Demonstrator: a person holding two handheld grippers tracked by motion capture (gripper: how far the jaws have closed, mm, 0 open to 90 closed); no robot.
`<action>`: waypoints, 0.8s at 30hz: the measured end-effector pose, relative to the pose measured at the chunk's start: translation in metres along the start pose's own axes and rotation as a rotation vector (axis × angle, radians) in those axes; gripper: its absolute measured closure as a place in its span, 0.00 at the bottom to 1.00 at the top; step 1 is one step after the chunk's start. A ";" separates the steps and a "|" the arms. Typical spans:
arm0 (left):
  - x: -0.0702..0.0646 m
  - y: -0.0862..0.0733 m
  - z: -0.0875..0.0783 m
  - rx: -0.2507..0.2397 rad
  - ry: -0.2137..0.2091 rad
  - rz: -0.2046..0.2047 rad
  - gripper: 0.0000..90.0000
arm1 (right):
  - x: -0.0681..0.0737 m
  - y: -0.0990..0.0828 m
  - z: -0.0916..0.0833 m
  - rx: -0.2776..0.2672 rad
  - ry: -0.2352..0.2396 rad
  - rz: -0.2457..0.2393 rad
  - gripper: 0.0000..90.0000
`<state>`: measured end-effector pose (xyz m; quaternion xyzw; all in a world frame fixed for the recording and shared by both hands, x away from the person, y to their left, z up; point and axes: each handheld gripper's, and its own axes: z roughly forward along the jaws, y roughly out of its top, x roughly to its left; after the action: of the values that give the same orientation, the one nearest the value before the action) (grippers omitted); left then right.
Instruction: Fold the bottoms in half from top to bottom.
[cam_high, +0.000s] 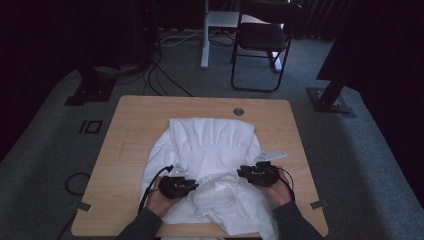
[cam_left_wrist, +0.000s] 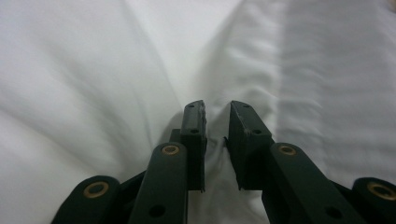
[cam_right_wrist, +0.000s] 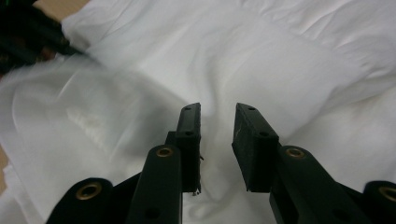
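Note:
A white garment (cam_high: 215, 140) lies spread and rumpled on the wooden table (cam_high: 125, 135), with its near part bunched into folds. My left gripper (cam_high: 195, 186) rests on the near left of the cloth and points toward the middle. In the left gripper view its jaws (cam_left_wrist: 217, 109) stand a narrow gap apart, and a ridge of the white cloth (cam_left_wrist: 140, 70) runs up between them. My right gripper (cam_high: 241, 172) sits opposite on the near right. Its jaws (cam_right_wrist: 218, 112) are a little wider apart over the cloth (cam_right_wrist: 289, 70), with nothing pressed between the pads.
A round cable hole (cam_high: 238, 111) sits near the table's far edge. Beyond the table stand a black chair (cam_high: 265, 35) and a white desk leg (cam_high: 204, 45), with cables (cam_high: 160, 80) on the carpet. Bare wood shows at the table's left and right sides.

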<state>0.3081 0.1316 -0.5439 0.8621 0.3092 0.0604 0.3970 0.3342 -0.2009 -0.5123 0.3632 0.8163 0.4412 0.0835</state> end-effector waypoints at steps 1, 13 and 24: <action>-0.001 -0.001 -0.001 0.002 -0.004 -0.002 0.85 | 0.001 0.001 -0.002 -0.010 0.000 0.002 0.79; -0.007 -0.012 -0.003 0.031 -0.026 -0.017 0.81 | 0.058 -0.037 0.034 0.141 0.037 -0.142 0.83; 0.032 0.032 -0.025 -0.077 0.167 0.011 0.62 | 0.025 0.008 0.011 0.015 -0.090 -0.167 0.62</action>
<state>0.3406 0.1503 -0.5085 0.8398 0.3341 0.1461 0.4023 0.3259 -0.1739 -0.5080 0.3141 0.8425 0.4097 0.1539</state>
